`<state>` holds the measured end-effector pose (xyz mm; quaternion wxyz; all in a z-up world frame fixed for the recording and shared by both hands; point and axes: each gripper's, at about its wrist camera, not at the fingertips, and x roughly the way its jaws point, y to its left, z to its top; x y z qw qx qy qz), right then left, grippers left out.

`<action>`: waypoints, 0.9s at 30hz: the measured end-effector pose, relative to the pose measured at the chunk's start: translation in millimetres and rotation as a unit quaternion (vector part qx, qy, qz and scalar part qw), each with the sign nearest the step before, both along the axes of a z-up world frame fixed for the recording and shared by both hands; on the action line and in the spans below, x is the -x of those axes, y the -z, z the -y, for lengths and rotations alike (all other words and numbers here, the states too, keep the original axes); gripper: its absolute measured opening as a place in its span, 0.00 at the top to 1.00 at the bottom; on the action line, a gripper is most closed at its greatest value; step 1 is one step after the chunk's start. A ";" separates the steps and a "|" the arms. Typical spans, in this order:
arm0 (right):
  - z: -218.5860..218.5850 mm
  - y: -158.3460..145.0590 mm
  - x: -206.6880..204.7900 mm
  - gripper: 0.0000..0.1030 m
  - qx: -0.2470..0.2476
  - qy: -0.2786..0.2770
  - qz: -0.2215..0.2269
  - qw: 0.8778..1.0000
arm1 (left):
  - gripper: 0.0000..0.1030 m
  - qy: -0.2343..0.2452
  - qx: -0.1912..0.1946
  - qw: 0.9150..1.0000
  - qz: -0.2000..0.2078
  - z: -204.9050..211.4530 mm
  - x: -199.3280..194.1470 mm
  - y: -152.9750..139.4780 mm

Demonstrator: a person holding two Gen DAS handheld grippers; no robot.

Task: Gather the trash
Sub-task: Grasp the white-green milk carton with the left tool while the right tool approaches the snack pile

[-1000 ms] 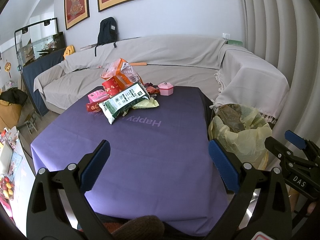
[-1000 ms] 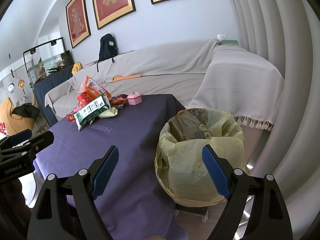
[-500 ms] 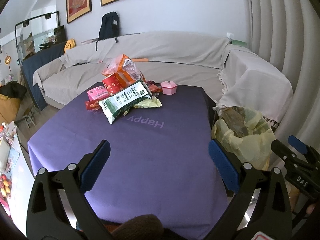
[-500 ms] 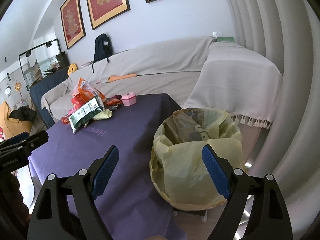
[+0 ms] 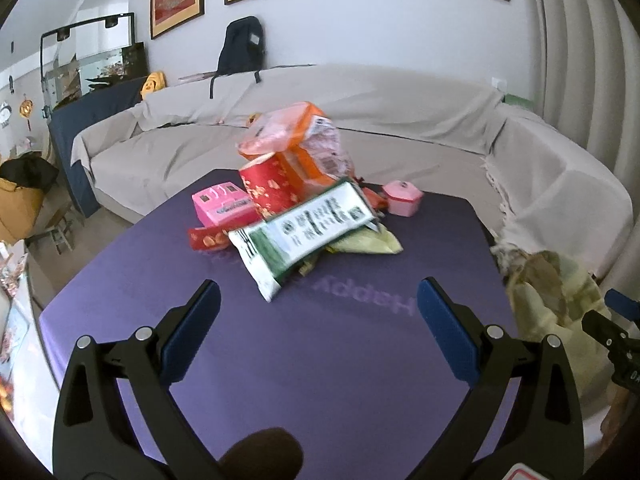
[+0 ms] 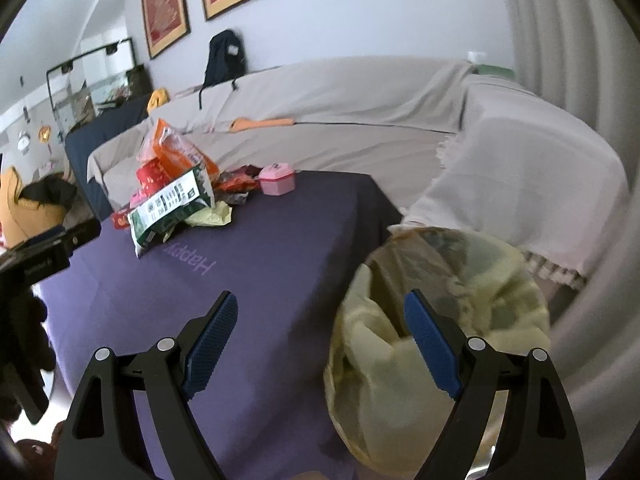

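Left wrist view.
- My left gripper (image 5: 318, 322): jaws spread wide, blue pads (image 5: 191, 330) bare, nothing between them and nothing touched. It hangs over the near part of the purple tablecloth (image 5: 320, 360), above the printed word "Happy".
- Trash pile, ahead of the fingers toward the far side of the table: green-and-white snack bag (image 5: 304, 232) lying in front; red printed pouch (image 5: 270, 190) standing behind it; orange-and-clear plastic bag (image 5: 296, 140) on top; pink carton (image 5: 224, 204) at the left; flat red packet (image 5: 208, 238) beside that; crumpled yellow-green wrapper (image 5: 366, 242) under the snack bag's right end.
- Small pink lidded box (image 5: 402, 198), right of the pile, apart from it.
- Bin with yellow liner (image 5: 556, 292), off the table's right edge.
- My right gripper (image 5: 616, 332), seen only in part at the right margin.
- Sofa under a beige cover (image 5: 380, 120) behind the table.

Right wrist view.
- My right gripper (image 6: 322, 338): jaws wide apart, pads (image 6: 430, 344) empty, in contact with nothing. One finger sits over the tablecloth's (image 6: 260, 280) corner, the other over the bin liner (image 6: 452, 320); the bin stands just beside the table.
- Trash pile, well ahead at upper left: snack bag (image 6: 172, 204), orange bag (image 6: 172, 148), pink box (image 6: 276, 180).
- My left gripper (image 6: 44, 252), partly visible at the left edge; its opening cannot be judged from here.
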<state>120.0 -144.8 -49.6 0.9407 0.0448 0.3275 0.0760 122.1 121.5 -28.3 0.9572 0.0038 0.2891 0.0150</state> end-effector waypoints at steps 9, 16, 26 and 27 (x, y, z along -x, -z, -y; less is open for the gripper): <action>-30.2 6.9 -69.9 0.21 0.030 -0.023 -0.030 0.999 | 0.09 0.056 0.088 0.994 -0.019 -68.1 -53.1 20.2; -38.2 16.0 -117.4 0.21 0.047 -0.024 -0.062 0.997 | 0.09 0.097 0.020 0.994 -0.043 -62.3 -89.1 26.6; -25.3 30.6 -137.8 0.21 0.010 -0.009 -0.099 0.995 | 0.16 0.185 -0.097 0.976 -0.062 -14.5 -149.9 32.6; -25.2 31.0 -138.1 0.21 0.010 -0.010 -0.100 0.995 | 0.16 0.184 -0.105 0.975 -0.063 -11.7 -153.9 34.7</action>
